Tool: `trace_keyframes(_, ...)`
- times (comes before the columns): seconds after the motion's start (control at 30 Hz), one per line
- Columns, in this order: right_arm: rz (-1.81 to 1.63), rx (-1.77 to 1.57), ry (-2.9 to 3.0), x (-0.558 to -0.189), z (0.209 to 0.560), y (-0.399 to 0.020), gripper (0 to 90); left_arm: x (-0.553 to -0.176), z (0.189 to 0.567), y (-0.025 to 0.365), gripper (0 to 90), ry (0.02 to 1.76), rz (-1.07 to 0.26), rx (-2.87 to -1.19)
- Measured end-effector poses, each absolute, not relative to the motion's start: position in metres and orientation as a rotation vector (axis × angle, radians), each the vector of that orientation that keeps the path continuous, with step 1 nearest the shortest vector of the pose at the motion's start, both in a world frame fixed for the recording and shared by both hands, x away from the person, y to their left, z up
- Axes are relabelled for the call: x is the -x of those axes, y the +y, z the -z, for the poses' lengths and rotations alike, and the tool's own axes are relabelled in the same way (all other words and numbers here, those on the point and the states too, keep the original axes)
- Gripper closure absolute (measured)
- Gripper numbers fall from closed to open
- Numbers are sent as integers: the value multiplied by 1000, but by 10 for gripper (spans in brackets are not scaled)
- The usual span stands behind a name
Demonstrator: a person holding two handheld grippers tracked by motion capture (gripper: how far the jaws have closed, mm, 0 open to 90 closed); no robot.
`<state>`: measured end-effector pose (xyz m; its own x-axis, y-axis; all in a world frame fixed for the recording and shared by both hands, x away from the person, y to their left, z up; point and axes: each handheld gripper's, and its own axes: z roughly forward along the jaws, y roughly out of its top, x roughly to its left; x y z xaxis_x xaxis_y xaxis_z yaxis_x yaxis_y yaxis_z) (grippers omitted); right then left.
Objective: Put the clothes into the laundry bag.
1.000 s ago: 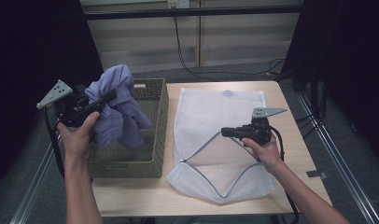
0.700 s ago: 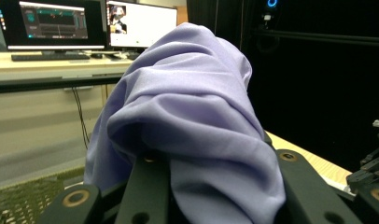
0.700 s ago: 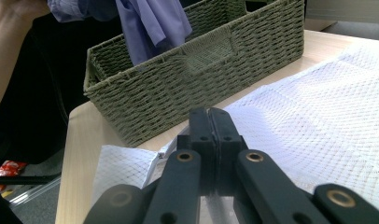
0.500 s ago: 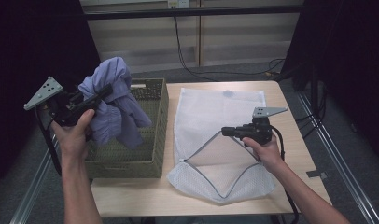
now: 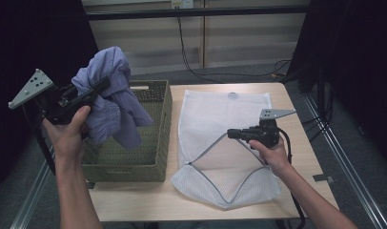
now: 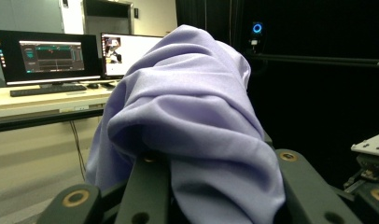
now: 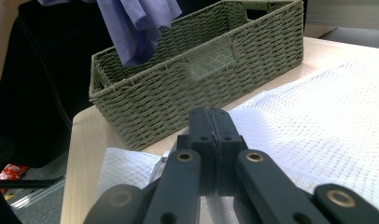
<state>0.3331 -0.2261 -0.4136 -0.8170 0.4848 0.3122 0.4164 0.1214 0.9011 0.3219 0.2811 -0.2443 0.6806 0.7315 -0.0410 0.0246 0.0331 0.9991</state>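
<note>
A lavender garment [image 5: 113,102] hangs bunched from my left gripper [image 5: 100,88], which is shut on it and held up over the left end of a green woven basket [image 5: 161,119]. In the left gripper view the cloth [image 6: 187,102] drapes over both jaws and hides their tips. My right gripper [image 5: 230,134] is shut on the zipper edge of a white mesh laundry bag [image 5: 220,107] and lifts it a little off the table, so the bag's mouth gapes. In the right gripper view its jaws [image 7: 211,119] are pressed together above the mesh [image 7: 327,126], with the basket [image 7: 201,60] and the garment's hem [image 7: 136,23] beyond.
The wooden table [image 5: 299,143] carries the basket at the left and the bag in the middle. Black cables [image 5: 191,52] run down the wall behind. Dark curtains flank both sides. Two monitors [image 6: 52,56] stand on a desk in the left gripper view.
My left hand has risen and drifted left, drawing the garment higher out of the basket. The right hand and the bag have stayed put.
</note>
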Motion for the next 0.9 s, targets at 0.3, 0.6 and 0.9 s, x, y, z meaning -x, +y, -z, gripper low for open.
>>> trace_keyframes(0.3,-1822,-935,2312,-334,415,-226,900,-320,224,275,698,629,-624,-1458)
trace_keyframes(0.6,-1821,-935,2309,-333,415,-226,900,-309,204,262,697,564,-607,-1434)
trace_keyframes(0.9,-1815,-939,2312,-334,417,-227,900,-302,190,241,697,532,-596,-1457)
